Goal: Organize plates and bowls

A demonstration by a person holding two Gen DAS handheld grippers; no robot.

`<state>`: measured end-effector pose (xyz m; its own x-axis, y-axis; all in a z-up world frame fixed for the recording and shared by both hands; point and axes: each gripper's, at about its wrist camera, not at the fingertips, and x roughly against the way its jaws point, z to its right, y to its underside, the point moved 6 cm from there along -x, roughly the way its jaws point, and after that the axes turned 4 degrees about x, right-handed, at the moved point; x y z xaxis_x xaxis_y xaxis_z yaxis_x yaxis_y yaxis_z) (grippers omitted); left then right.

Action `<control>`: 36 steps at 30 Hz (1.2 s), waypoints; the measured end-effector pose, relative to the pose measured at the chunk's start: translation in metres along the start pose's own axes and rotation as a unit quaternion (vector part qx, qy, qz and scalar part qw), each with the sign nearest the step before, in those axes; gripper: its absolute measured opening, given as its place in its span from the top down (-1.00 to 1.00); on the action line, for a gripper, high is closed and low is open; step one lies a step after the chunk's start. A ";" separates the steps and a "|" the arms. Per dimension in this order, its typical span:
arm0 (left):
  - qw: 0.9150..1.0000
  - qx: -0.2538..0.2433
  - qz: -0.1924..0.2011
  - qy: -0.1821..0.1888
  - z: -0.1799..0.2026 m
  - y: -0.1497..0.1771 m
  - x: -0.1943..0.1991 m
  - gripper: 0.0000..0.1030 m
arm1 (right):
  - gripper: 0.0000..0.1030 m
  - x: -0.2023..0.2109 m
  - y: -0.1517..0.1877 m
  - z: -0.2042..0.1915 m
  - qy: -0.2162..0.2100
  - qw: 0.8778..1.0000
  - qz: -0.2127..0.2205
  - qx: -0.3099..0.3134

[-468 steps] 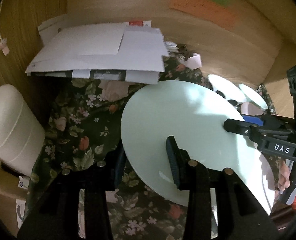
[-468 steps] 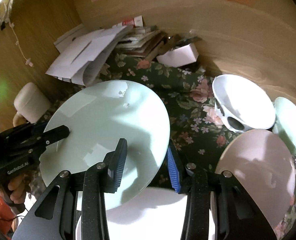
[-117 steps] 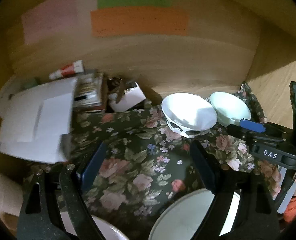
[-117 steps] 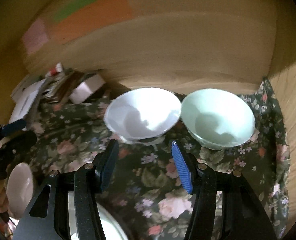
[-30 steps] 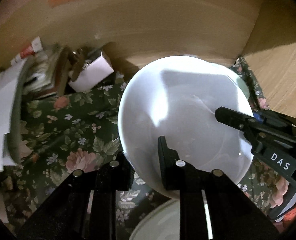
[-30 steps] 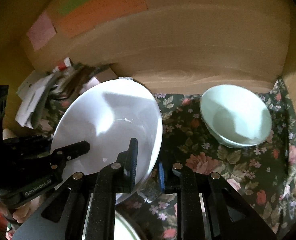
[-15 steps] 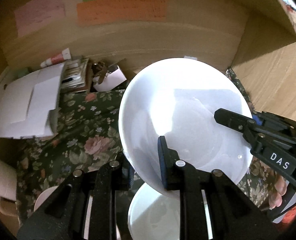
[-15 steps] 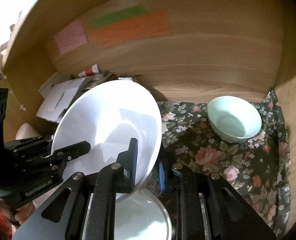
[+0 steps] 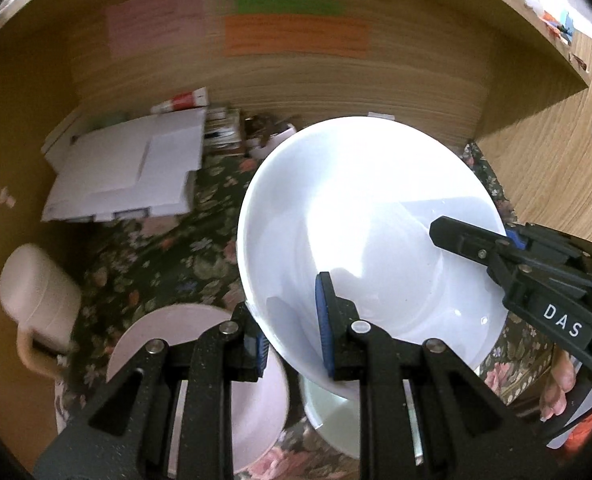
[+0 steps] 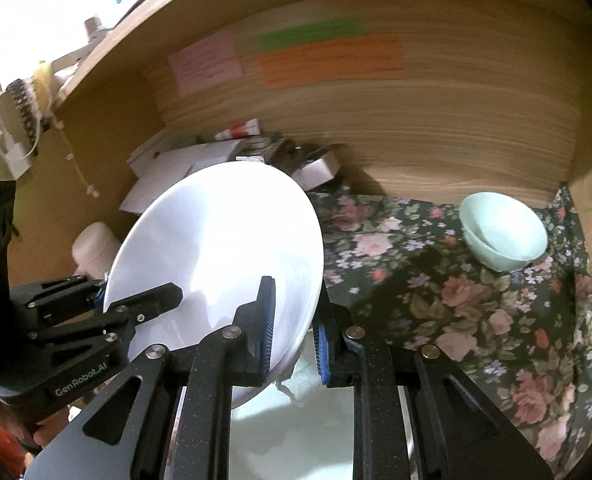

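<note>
Between the two pairs of tongs, a large white glossy ceramic bowl [image 9: 368,240] is hanging above the bench, tilted with its hollow facing the cameras. The left tongs [image 9: 291,344] are clamping its near rim, one blue pad inside the bowl and the other behind the wall; the right tongs [image 10: 293,334] are gripping the opposite rim in the same way, pads pressed on the thin edge. Glazed and stiff, the bowl is probably fairly heavy and slippery, and it would chip or break if dropped, so pinching two opposite rim points looks like the sound choice; a one-sided hold would likely let it swing.

Directly beneath it, a pale round plate [image 9: 328,420] is lying on the dark floral tablecloth [image 10: 476,320], with a pink round plate [image 9: 183,332] just beside it to the left. A small mint-green ceramic bowl [image 10: 504,236] is sitting well apart in the far right corner.

Wooden walls [image 10: 436,140] are closing in the back and right side, and a pile of white papers [image 9: 131,168] and a cream plastic container [image 9: 35,288] are crowding the left. Open cloth is showing mostly between the plates and the mint bowl.
</note>
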<state>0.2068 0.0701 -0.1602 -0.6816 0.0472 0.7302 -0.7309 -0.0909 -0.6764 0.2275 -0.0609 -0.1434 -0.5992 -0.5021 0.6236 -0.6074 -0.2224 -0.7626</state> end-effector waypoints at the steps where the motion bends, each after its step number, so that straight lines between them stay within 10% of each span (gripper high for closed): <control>1: 1.000 0.003 0.001 -0.003 -0.003 0.003 0.003 0.61 | 0.69 -0.001 0.001 -0.006 -0.005 1.000 -0.001 0.002; 36: 0.992 0.102 -0.032 -0.071 -0.125 0.090 0.015 0.61 | 0.69 -0.086 0.048 -0.114 -0.095 0.990 -0.091 0.052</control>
<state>0.1267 0.1873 -0.2220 -0.6117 -0.0796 0.7871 -0.7407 -0.2918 -0.6051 0.1909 0.0670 -0.2141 -0.3698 -0.5920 0.7161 -0.6339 -0.4027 -0.6603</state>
